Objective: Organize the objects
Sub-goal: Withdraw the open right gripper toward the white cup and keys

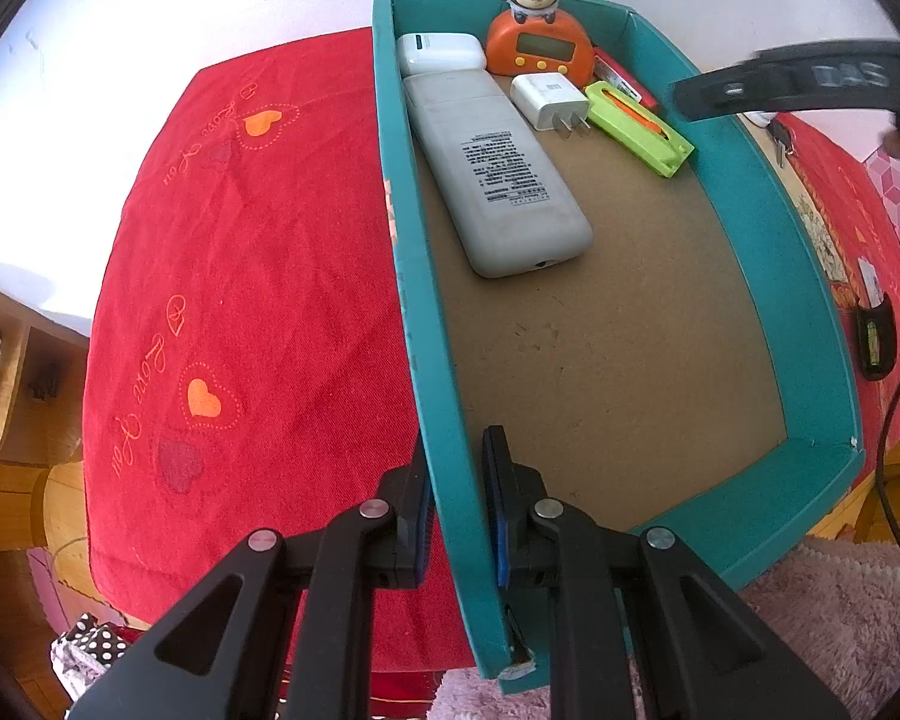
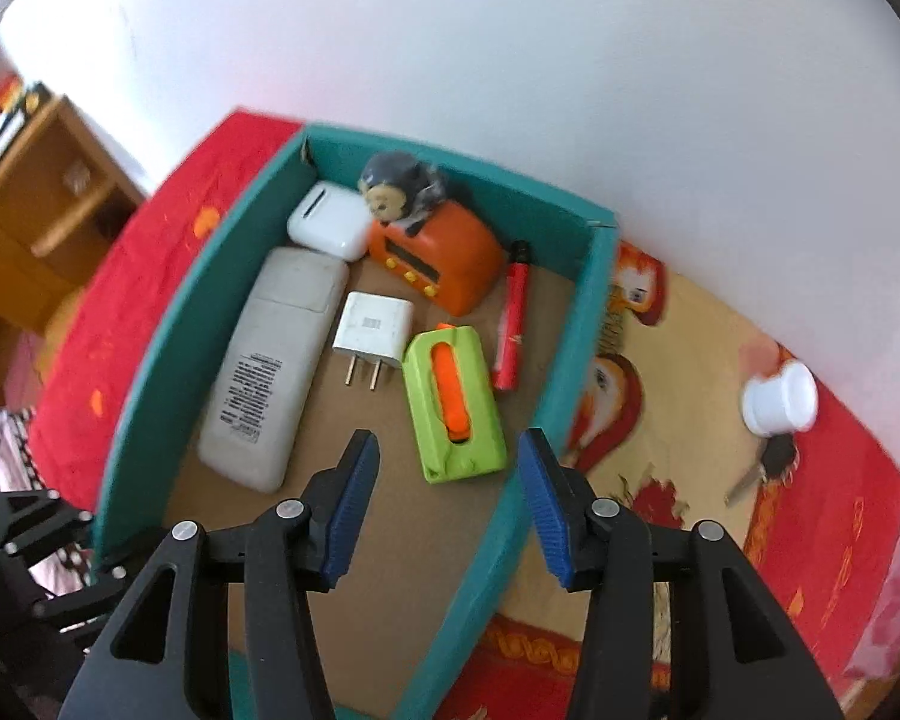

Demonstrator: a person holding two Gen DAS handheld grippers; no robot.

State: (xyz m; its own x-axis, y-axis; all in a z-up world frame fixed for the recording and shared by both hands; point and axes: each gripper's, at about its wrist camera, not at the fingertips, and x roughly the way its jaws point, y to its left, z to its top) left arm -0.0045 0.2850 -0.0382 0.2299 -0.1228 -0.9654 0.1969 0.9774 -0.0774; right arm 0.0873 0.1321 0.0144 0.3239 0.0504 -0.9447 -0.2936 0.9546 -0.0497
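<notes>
A teal box [image 1: 810, 324] [image 2: 150, 372] stands on a red cloth. It holds a white remote [image 1: 492, 174] [image 2: 270, 360], a white case [image 1: 441, 53] [image 2: 330, 222], an orange monkey clock [image 1: 537, 42] [image 2: 438, 258], a white plug adapter [image 1: 549, 102] [image 2: 372, 324], a green utility knife [image 1: 639, 126] [image 2: 453, 402] and a red pen [image 2: 513, 318]. My left gripper [image 1: 457, 468] is shut on the box's left wall. My right gripper [image 2: 450, 456] is open and empty above the box's right side, near the green knife.
A white cup [image 2: 780, 399] and a key [image 2: 762, 468] lie on the cloth right of the box. Wooden furniture [image 1: 6, 384] stands at the left. A pink rug [image 1: 840, 618] lies below the table's near edge.
</notes>
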